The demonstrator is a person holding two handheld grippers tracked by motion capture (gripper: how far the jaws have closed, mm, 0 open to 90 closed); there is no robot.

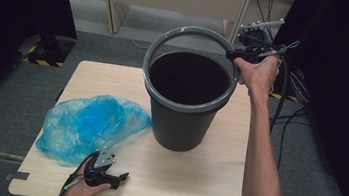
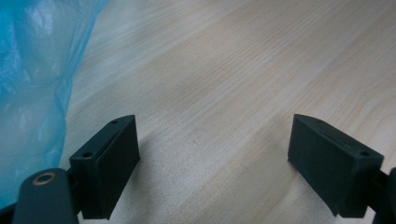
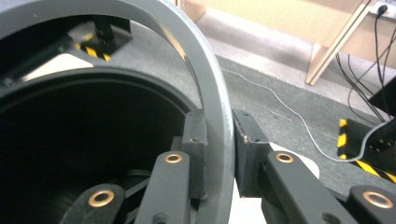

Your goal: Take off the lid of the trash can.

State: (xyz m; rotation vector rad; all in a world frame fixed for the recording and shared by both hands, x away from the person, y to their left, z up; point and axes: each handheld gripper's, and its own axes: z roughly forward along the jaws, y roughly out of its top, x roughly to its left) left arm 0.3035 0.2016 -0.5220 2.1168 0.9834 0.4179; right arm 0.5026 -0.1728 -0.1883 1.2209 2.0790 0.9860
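Observation:
A dark grey bin (image 1: 183,114) stands on the wooden table (image 1: 191,191). Its loose grey rim ring (image 1: 169,39) is tilted up, raised at the right and back. My right gripper (image 1: 233,55) is shut on that ring (image 3: 219,121) at its right side, one pad inside and one outside. A crumpled blue plastic bag (image 1: 88,125) lies on the table left of the bin. My left gripper (image 1: 119,179) rests low at the table's front left, just right of the bag (image 2: 32,93), jaws open over bare wood with nothing between them.
The table's front edge lies close to my left hand. Black curtains hang at both sides. Cables (image 1: 286,112) trail on the floor at the right, and yellow-black striped stands (image 1: 41,61) sit on the grey carpet. Wooden furniture legs (image 1: 111,4) stand beyond the table.

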